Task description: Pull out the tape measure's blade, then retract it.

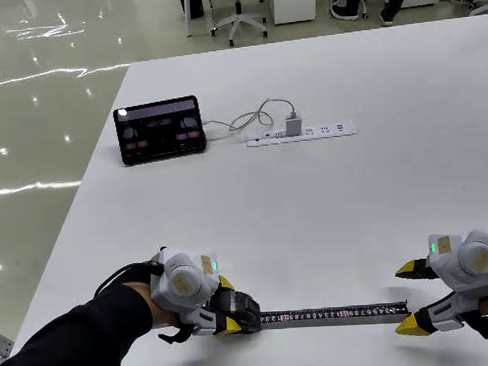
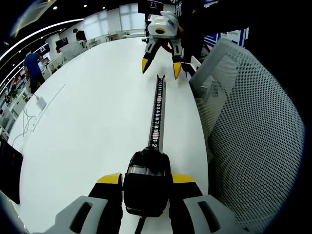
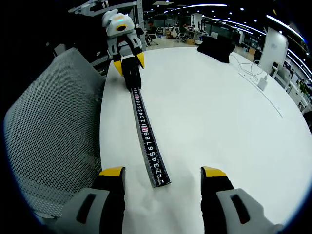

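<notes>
A black tape measure case (image 1: 237, 310) (image 2: 146, 181) rests on the white table (image 1: 310, 204), with my left gripper (image 1: 227, 305) (image 2: 146, 178) shut on it. Its dark blade (image 1: 335, 314) (image 2: 158, 108) (image 3: 148, 142) lies pulled out flat along the table toward the right. My right gripper (image 1: 413, 297) (image 3: 162, 171) is open, its yellow-tipped fingers spread on either side of the blade's free end without touching it. In the right gripper view the left gripper (image 3: 127, 61) holds the case (image 3: 132, 73) far up the blade. In the left gripper view the right gripper (image 2: 161, 67) stands at the blade's far end.
A dark tablet (image 1: 160, 128) lies at the table's far left, beside a white power strip (image 1: 302, 133) with a charger and cable. A grey mesh chair back (image 2: 248, 131) (image 3: 53, 126) stands just off the near table edge. A person's dark sleeve (image 1: 64, 341) reaches in.
</notes>
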`<state>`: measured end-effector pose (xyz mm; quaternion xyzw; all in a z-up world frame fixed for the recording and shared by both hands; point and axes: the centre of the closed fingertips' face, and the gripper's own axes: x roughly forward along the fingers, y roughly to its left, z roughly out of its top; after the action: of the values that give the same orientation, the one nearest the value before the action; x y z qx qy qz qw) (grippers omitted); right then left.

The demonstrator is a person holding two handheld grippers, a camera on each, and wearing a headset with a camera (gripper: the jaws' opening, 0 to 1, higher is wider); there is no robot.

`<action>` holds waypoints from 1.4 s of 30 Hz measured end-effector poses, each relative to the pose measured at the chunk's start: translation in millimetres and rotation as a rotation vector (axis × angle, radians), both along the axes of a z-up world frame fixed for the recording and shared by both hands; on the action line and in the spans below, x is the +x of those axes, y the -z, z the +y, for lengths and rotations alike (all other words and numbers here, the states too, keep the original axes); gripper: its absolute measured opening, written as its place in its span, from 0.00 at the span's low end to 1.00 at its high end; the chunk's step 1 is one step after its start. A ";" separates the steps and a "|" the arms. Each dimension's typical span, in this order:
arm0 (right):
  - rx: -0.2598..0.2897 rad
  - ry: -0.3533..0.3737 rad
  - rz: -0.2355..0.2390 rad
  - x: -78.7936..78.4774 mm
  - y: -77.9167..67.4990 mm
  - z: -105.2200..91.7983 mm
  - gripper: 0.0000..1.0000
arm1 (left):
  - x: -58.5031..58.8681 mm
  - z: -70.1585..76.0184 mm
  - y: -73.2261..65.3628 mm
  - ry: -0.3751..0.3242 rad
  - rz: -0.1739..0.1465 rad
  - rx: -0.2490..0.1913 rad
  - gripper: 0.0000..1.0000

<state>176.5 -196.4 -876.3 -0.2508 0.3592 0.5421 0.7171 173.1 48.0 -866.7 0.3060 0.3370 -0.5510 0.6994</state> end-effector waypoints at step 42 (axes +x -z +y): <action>0.101 0.247 -0.100 1.2 -23.6 -24.5 1.00 | 19.6 60.8 -12.1 -0.509 0.015 -0.173 0.90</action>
<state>177.7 -220.8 -852.8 -0.1948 0.3234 0.4539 0.8071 192.7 108.9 -854.6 0.1464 0.3598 -0.3862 0.8366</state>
